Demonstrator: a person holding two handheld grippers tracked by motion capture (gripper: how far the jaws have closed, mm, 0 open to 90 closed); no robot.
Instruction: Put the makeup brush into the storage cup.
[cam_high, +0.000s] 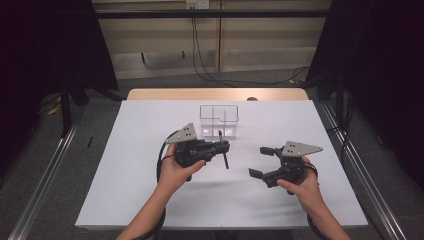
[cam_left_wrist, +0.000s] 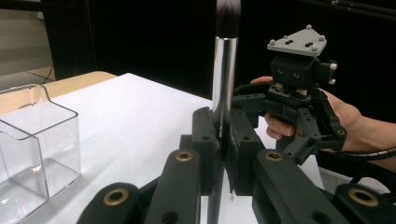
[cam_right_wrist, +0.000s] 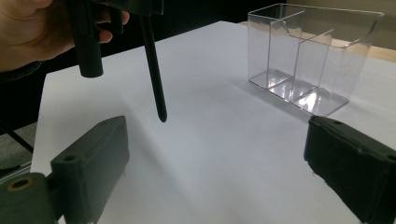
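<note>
Broadly, both forearms reach over the white-covered bench (cam_high: 150, 200), the left tongs (cam_high: 223, 147) lying level and clamped on a makeup brush (cam_left_wrist: 224, 70) whose shiny metal ferrule and dark bristle tuft stand up between the jaws, its slim black handle hanging just above the bench. Well apart to the right, the right tongs (cam_high: 260, 161) stand wide with nothing between the jaws. Behind the brush sits a clear acrylic organiser (cam_high: 219, 120), rectangular, split into compartments, all bare
</note>
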